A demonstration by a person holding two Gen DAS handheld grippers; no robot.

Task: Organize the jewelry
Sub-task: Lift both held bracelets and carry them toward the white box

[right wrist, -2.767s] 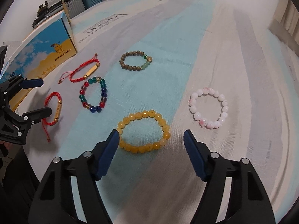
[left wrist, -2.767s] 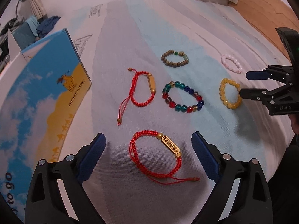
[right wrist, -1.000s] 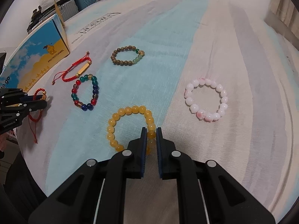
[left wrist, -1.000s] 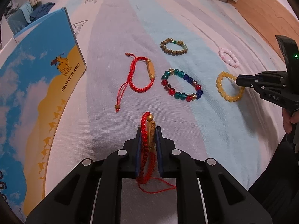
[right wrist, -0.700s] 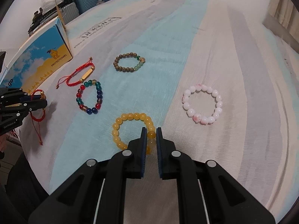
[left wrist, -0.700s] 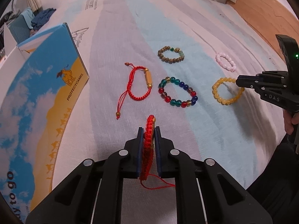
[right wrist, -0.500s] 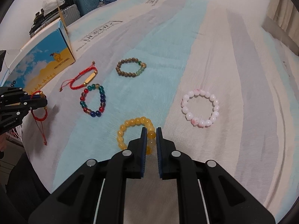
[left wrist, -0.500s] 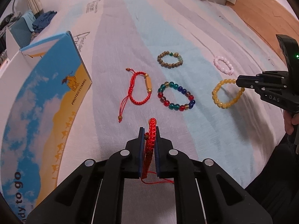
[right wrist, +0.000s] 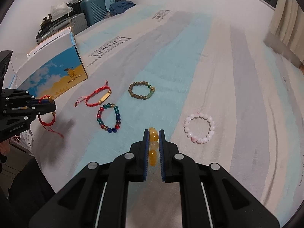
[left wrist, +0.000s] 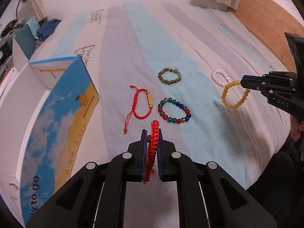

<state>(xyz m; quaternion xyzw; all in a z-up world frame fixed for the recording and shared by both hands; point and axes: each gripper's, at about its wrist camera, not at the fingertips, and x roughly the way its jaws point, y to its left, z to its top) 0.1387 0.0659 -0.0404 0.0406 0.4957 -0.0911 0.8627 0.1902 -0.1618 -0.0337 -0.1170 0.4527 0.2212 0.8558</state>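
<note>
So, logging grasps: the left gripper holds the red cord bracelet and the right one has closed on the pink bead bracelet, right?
Not quite. The right gripper is closed on the yellow bead bracelet; the right wrist view shows the pink bead bracelet lying free on the bed. The left gripper does hold the red cord bracelet.

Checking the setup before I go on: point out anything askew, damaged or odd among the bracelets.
Nothing looks damaged. Two bracelets are off the bedsheet: the left hand-held gripper pinches a red cord bracelet and the right hand-held gripper a yellow bead bracelet. The other four lie flat, apart.
</note>
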